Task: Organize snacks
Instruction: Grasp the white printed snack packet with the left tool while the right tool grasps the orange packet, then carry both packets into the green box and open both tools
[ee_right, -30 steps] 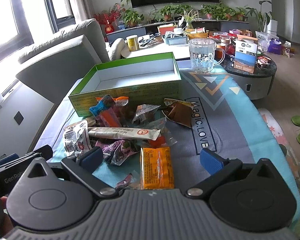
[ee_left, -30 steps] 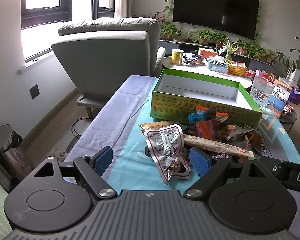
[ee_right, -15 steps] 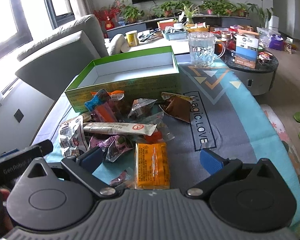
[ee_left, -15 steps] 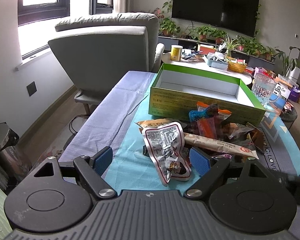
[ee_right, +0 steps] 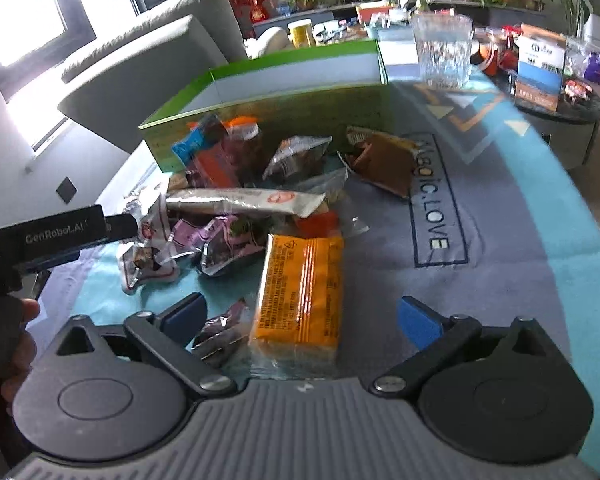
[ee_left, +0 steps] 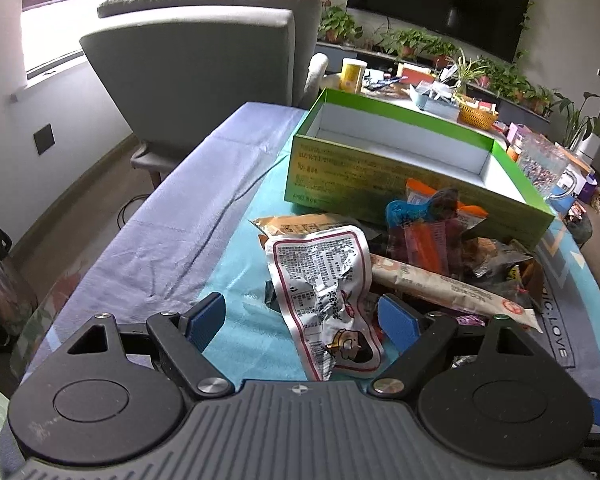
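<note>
A pile of snack packets lies on the table in front of an open, empty green box [ee_left: 400, 168], also in the right wrist view [ee_right: 276, 96]. My left gripper [ee_left: 302, 318] is open, its fingers on either side of a white and red printed pouch [ee_left: 324, 284]. A long beige stick pack [ee_left: 444, 288] lies to its right. My right gripper [ee_right: 300, 316] is open, low over an orange packet [ee_right: 300, 300] that lies between its fingers. A small dark wrapper [ee_right: 220, 332] sits by its left finger.
A grey armchair [ee_left: 204, 64] stands beyond the table's left side. A glass mug [ee_right: 444, 52] stands right of the box. A low round table with a boxed item [ee_right: 540, 64] is at the far right. The cloth has a "Magic.LOVE" print [ee_right: 432, 200].
Both grippers have moved forward and down toward the pile. The white pouch and the orange packet now lie closer between the open fingers. The jaws have stayed open.
</note>
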`<action>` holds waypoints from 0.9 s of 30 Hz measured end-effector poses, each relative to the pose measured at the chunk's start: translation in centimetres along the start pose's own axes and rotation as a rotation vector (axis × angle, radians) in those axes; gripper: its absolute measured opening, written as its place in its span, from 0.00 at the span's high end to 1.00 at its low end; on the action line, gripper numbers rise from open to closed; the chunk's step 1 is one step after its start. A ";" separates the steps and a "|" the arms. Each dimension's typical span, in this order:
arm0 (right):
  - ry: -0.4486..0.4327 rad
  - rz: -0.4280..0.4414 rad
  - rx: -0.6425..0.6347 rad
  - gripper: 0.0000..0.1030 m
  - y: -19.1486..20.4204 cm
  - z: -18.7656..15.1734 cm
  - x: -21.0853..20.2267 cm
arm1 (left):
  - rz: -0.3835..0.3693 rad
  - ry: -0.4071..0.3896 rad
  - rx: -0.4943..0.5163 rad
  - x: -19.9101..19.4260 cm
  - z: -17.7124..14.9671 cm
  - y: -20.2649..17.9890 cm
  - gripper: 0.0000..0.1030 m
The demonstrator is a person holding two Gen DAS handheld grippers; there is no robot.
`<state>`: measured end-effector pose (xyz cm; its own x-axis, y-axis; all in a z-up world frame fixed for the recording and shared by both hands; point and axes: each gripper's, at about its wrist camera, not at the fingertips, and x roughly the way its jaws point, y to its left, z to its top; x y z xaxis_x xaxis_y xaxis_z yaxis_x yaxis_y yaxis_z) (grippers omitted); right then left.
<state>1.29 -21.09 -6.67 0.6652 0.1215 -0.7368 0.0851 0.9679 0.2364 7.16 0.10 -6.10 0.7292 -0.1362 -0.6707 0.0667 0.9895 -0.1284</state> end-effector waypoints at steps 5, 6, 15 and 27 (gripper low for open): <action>0.016 -0.017 -0.003 0.63 -0.4 0.3 0.8 | 0.005 0.011 -0.011 1.0 0.5 0.0 0.20; 0.018 -0.018 -0.007 0.63 -0.5 0.4 1.0 | 0.001 0.014 -0.011 1.1 0.6 -0.1 0.20; 0.014 -0.031 -0.083 0.63 0.4 0.6 1.4 | 0.012 0.053 0.038 2.7 0.6 -1.1 0.20; -0.019 -0.023 -0.079 0.67 0.1 1.5 0.4 | -0.084 -0.015 0.044 1.5 1.6 -0.5 0.60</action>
<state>2.69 -21.25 -5.98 0.6776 0.0960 -0.7291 0.0421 0.9848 0.1687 9.31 -0.51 -5.93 0.7301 -0.2183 -0.6475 0.1577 0.9759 -0.1511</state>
